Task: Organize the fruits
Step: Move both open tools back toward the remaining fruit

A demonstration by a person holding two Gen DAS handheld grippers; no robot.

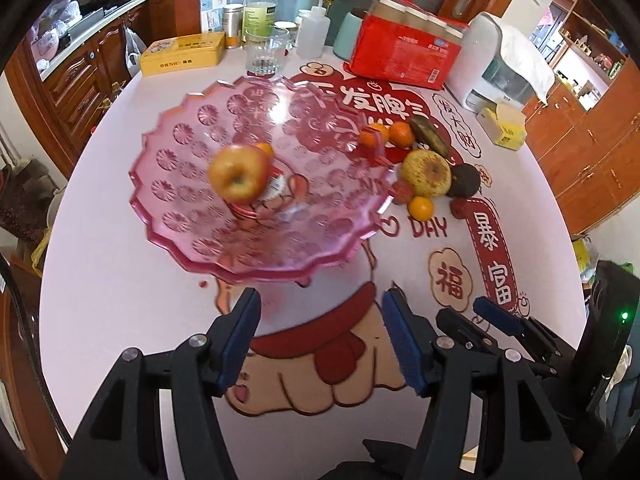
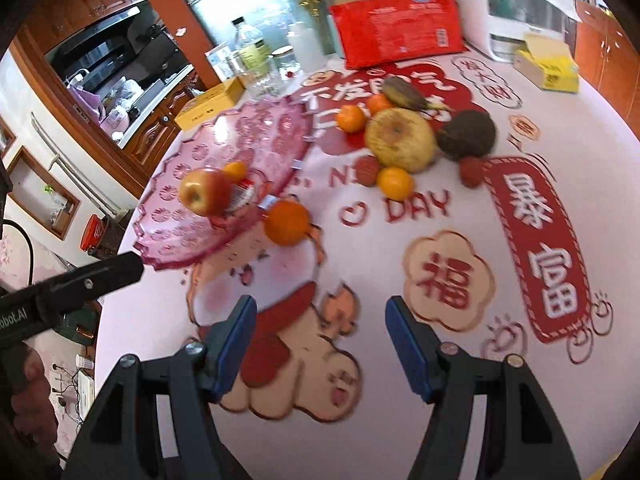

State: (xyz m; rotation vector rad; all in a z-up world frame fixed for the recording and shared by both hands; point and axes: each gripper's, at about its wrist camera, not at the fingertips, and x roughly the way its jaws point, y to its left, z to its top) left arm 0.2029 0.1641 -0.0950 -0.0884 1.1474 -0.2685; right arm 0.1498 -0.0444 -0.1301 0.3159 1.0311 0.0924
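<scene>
Both grippers sit nearest, jaws apart w/ nothing between the blue pads, only printed tablecloth showing through the gap. Left gripper [image 1: 320, 336] hangs over the near edge of the round table [image 1: 120, 300]; right gripper [image 2: 320, 340] is just to its right, its tips also showing at the right of the left wrist view.

Next out, the pink scalloped fruit plate [image 1: 192, 240] stands on a stem, left of centre, rim tilted toward the viewer. On it: a red-yellow apple [image 1: 240, 176], stem dimple facing up and toward the camera, w/ a small orange [image 1: 265, 149] tucked just behind it. In the right wrist view one more orange [image 2: 287, 222] shows at the plate's near-right rim; can't tell if it's touching the rim or resting on the cloth.

Further right and a bit farther, well apart from the plate's centre, is the loose fruit pile on the cloth. A big yellow-green apple [image 1: 426, 174] w/ stem end up; dark round fruit [image 1: 464, 180] touching its right side; small orange [image 1: 421, 208] in front; two red bumpy fruits [image 2: 367, 171] flank it. Behind them, two oranges [image 1: 400, 134] and a dark, overripe banana [image 1: 430, 136], long axis running far-left to near-right.

Farthest: a glass [image 1: 264, 54], bottle [image 1: 260, 8], yellow tin [image 1: 182, 54], red pack [image 1: 404, 56], white appliance [image 1: 500, 64].
</scene>
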